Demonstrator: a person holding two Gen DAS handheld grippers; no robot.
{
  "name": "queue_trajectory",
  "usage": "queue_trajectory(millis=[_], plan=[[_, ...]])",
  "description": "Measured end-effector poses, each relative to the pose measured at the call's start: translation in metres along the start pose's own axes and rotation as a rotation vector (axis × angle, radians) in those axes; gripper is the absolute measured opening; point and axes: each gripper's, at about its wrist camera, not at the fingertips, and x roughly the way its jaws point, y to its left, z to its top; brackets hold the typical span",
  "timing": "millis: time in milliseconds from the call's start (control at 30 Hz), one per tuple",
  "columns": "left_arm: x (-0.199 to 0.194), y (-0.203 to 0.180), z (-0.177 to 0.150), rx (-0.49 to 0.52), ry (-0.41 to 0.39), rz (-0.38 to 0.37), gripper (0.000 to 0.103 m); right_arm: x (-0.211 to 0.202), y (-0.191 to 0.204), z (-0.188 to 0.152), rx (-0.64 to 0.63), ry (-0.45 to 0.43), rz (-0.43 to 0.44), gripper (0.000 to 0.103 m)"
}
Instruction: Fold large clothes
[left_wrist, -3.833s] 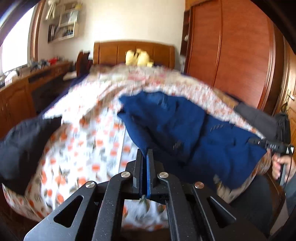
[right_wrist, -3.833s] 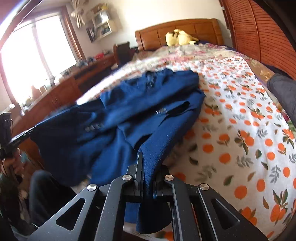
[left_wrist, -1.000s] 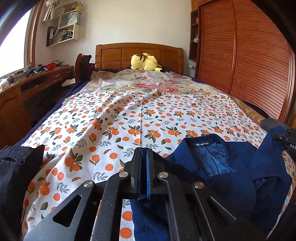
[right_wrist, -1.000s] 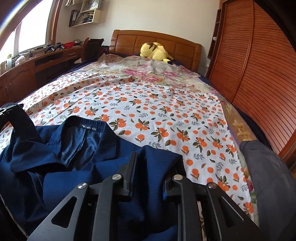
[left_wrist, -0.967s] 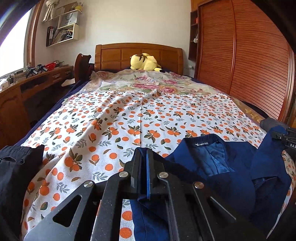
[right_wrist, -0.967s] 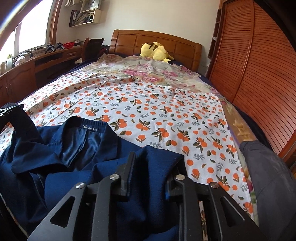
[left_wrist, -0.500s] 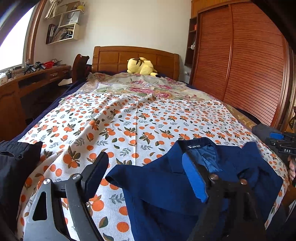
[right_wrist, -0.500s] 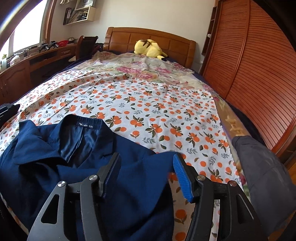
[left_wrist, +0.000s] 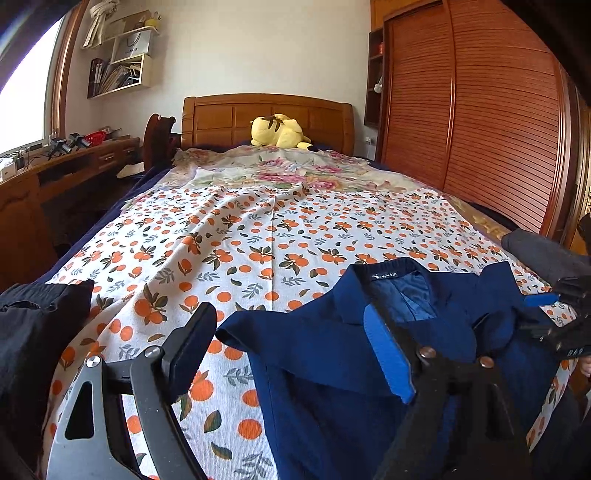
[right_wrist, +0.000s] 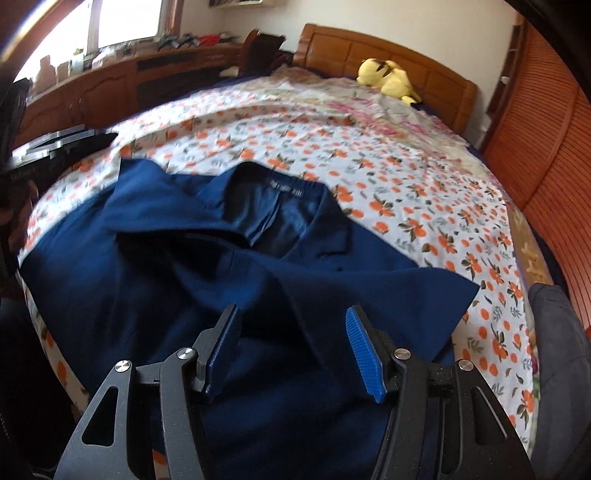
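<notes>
Two grippers hang over the foot of the bed, both with jaws spread wide and holding nothing. The navy blue jacket (right_wrist: 207, 266) lies face up on the orange-print bedsheet (left_wrist: 280, 236), near the bed's foot end. Its collar points toward the headboard (left_wrist: 266, 118), with a small white label showing inside the neck and a shinier blue lining below it. The lapels fall open to either side, and the cloth is rumpled, with a ridge running across the chest. One corner of the jacket juts out flat toward the wardrobe side. The left gripper (left_wrist: 295, 354) sits above the jacket's left shoulder edge; the right gripper (right_wrist: 291, 350) hovers over the jacket's lower front. A black garment (left_wrist: 33, 332) rests at the bed's left edge, apart from the jacket, and a grey garment (right_wrist: 557, 354) lies at the right edge. A yellow plush toy (left_wrist: 279, 131) sits against the headboard. On the wall, a shelf (left_wrist: 118, 74) holds books and a paper bag.
</notes>
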Motion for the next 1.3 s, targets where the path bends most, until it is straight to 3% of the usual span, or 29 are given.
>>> queue_trajectory(millis=[133, 200, 300, 567, 733, 833, 867, 900, 967, 1100, 1300], plan=[[-0.002, 0.002, -0.003, 0.001, 0.004, 0.006, 0.082, 0.017, -0.013, 0.004, -0.031, 0.048, -0.058, 0.059], [-0.002, 0.003, -0.003, 0.003, 0.004, 0.010, 0.082, 0.027, -0.021, 0.014, -0.038, 0.068, -0.070, 0.025], [-0.001, 0.005, -0.003, 0.000, 0.001, 0.015, 0.082, 0.042, -0.026, 0.032, -0.075, 0.063, -0.104, 0.010], [0.005, 0.011, -0.002, -0.016, 0.010, 0.018, 0.082, 0.084, -0.028, 0.100, -0.114, 0.012, -0.166, 0.010], [0.005, 0.013, -0.003, -0.003, 0.012, 0.030, 0.082, 0.100, -0.023, 0.124, -0.093, -0.019, -0.129, 0.012], [0.005, 0.017, -0.002, -0.010, 0.011, 0.033, 0.082, 0.106, -0.031, 0.128, -0.043, -0.044, -0.154, 0.036], [0.005, 0.019, -0.002, -0.015, 0.011, 0.035, 0.082, 0.106, -0.036, 0.126, -0.026, -0.058, -0.158, 0.049], [0.005, 0.020, -0.002, -0.019, 0.010, 0.036, 0.082, 0.103, -0.037, 0.125, -0.009, -0.073, -0.160, 0.054], [0.006, 0.023, -0.001, -0.026, 0.010, 0.038, 0.082, 0.097, -0.036, 0.121, 0.016, -0.090, -0.156, 0.054], [0.005, 0.027, -0.001, -0.033, 0.009, 0.045, 0.082, 0.078, -0.021, 0.113, 0.001, -0.134, -0.111, 0.055], [0.007, 0.031, -0.001, -0.039, 0.011, 0.058, 0.082, 0.060, 0.015, 0.095, -0.048, -0.145, 0.078, 0.055]])
